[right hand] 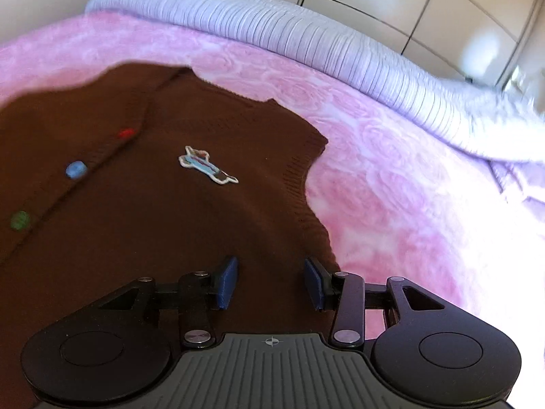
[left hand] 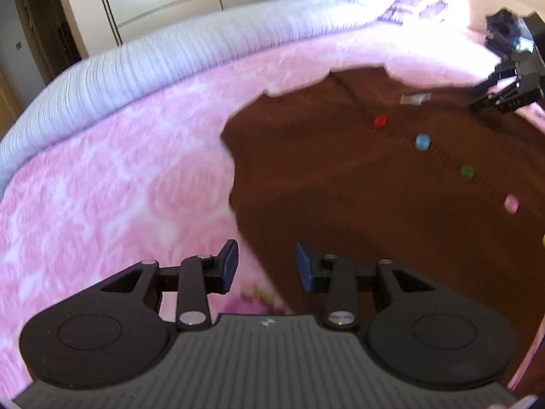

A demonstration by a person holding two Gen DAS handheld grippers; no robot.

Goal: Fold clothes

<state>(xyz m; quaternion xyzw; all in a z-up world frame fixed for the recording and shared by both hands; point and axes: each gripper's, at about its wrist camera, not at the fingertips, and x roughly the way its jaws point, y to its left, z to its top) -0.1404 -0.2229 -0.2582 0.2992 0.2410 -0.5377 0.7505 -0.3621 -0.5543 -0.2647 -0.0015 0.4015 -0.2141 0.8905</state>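
A brown knitted vest (left hand: 391,204) with coloured buttons lies flat on a pink bed blanket (left hand: 119,177). It also shows in the right wrist view (right hand: 153,231), with a small plane patch (right hand: 207,165) on its chest. My left gripper (left hand: 266,266) is open and empty, over the vest's left edge. My right gripper (right hand: 270,283) is open and empty, over the vest's right side edge, below the armhole. The right gripper also shows at the far right of the left wrist view (left hand: 504,92).
A lilac ribbed duvet (left hand: 163,58) is rolled along the far side of the bed, also in the right wrist view (right hand: 323,44). Pale wardrobe doors (right hand: 425,3) stand behind it. A dark doorway (left hand: 37,30) is at far left.
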